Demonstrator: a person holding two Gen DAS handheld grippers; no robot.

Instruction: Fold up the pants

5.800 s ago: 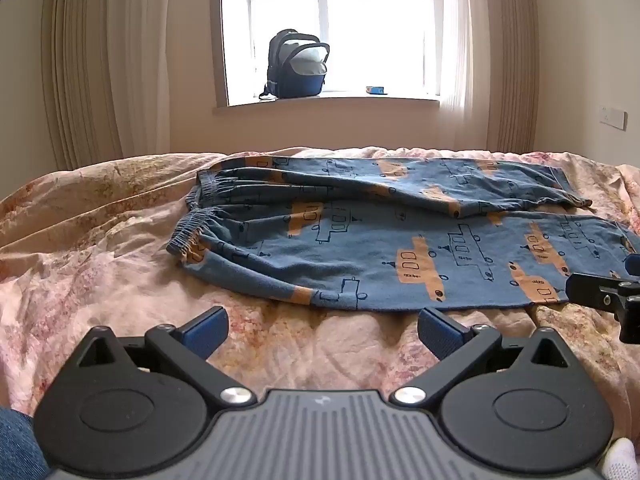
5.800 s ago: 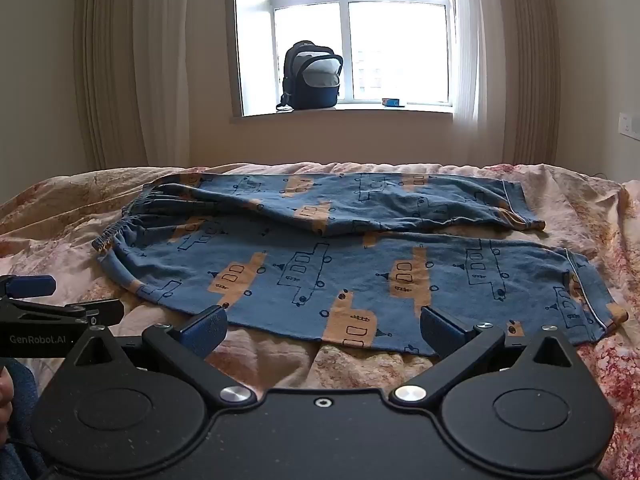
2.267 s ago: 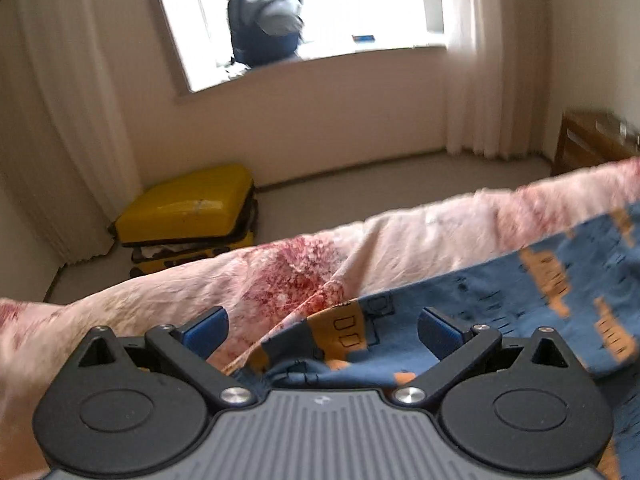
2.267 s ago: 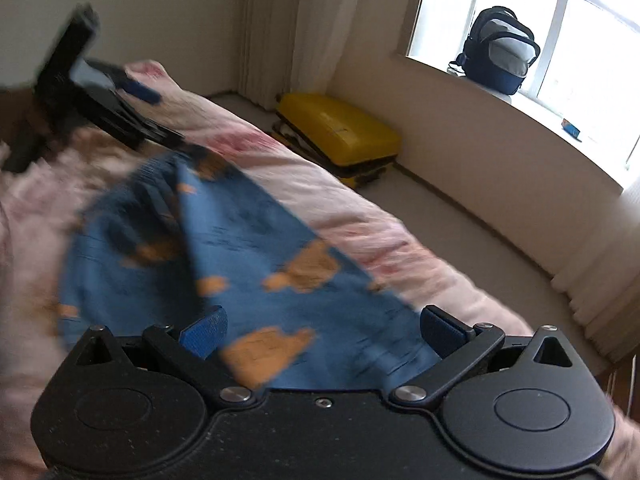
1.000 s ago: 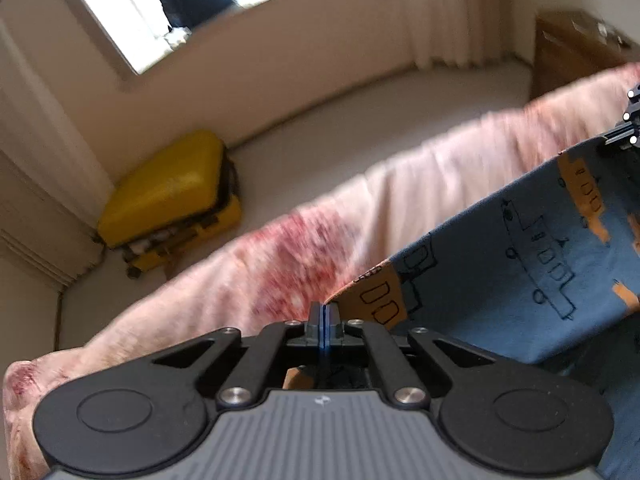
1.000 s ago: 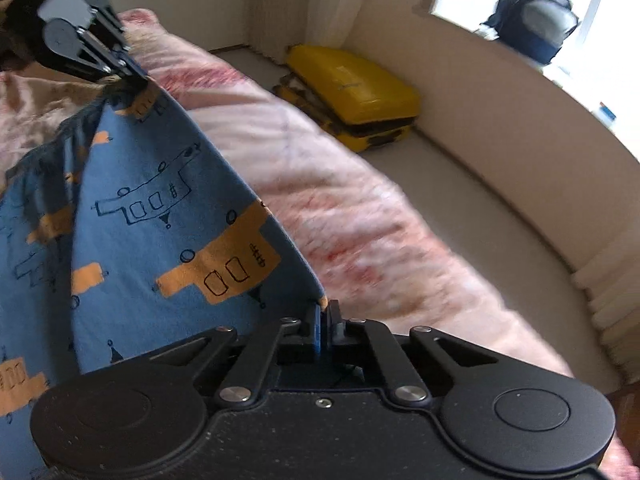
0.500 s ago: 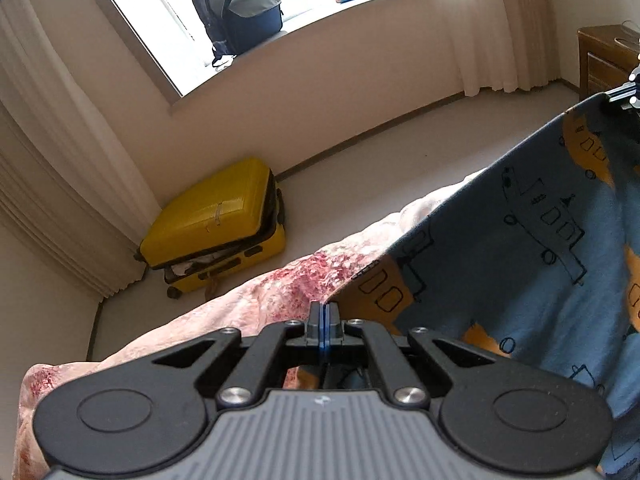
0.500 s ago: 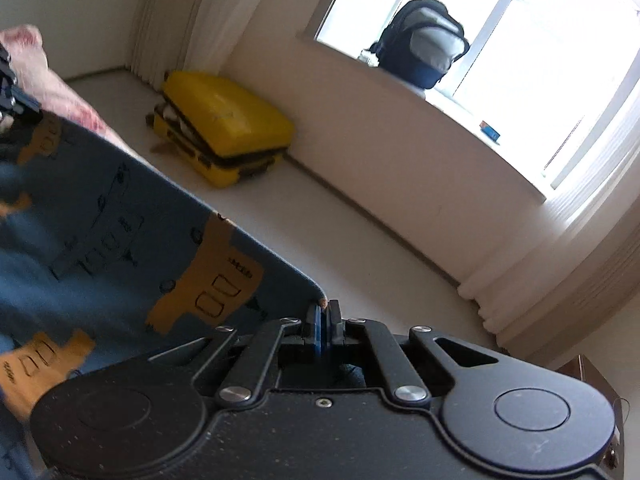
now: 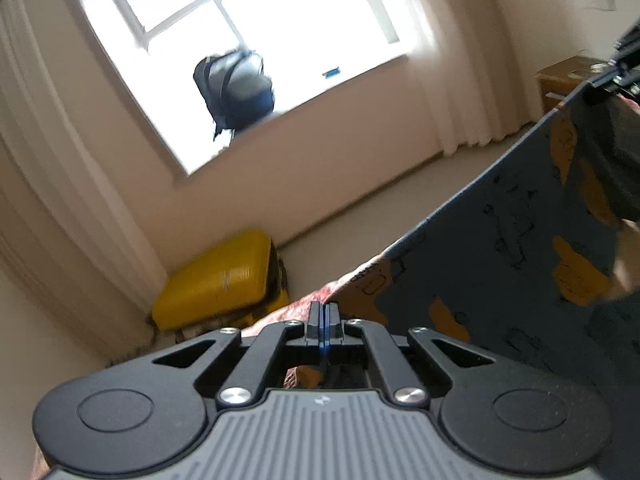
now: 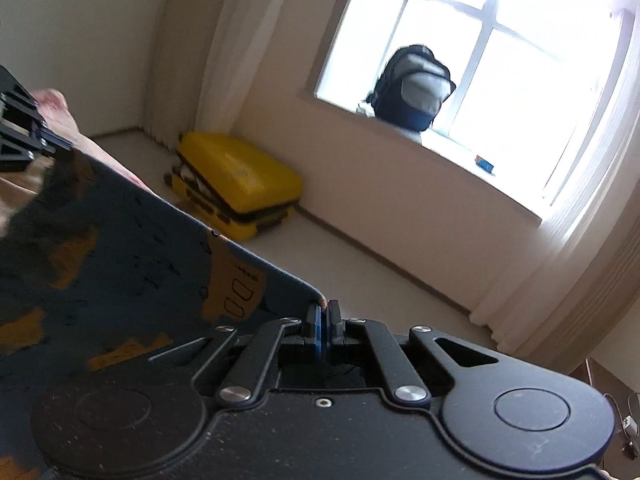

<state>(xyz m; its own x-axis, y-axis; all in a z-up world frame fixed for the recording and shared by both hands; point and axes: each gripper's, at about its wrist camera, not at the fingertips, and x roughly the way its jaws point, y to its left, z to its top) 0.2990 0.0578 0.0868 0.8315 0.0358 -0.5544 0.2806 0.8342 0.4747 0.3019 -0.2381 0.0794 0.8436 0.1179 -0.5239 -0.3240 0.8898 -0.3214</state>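
The blue pants (image 9: 516, 252) with orange vehicle prints hang stretched in the air between my two grippers. My left gripper (image 9: 321, 320) is shut on one end of their upper edge. My right gripper (image 10: 322, 322) is shut on the other end, and the pants (image 10: 120, 248) spread down to its left. The right gripper also shows at the right edge of the left wrist view (image 9: 620, 68). The left gripper shows at the left edge of the right wrist view (image 10: 28, 132). The lower part of the pants is hidden.
The pink floral bed (image 10: 56, 104) lies below. A yellow suitcase (image 9: 224, 280) lies on the floor by the wall. A backpack (image 10: 416, 88) sits on the windowsill. A wooden nightstand (image 9: 568, 76) stands at the far right. Curtains flank the window.
Both grippers, still shut on the pants, have lifted and tilted upward. The pants have risen off the bed, and more of the window and wall shows now.
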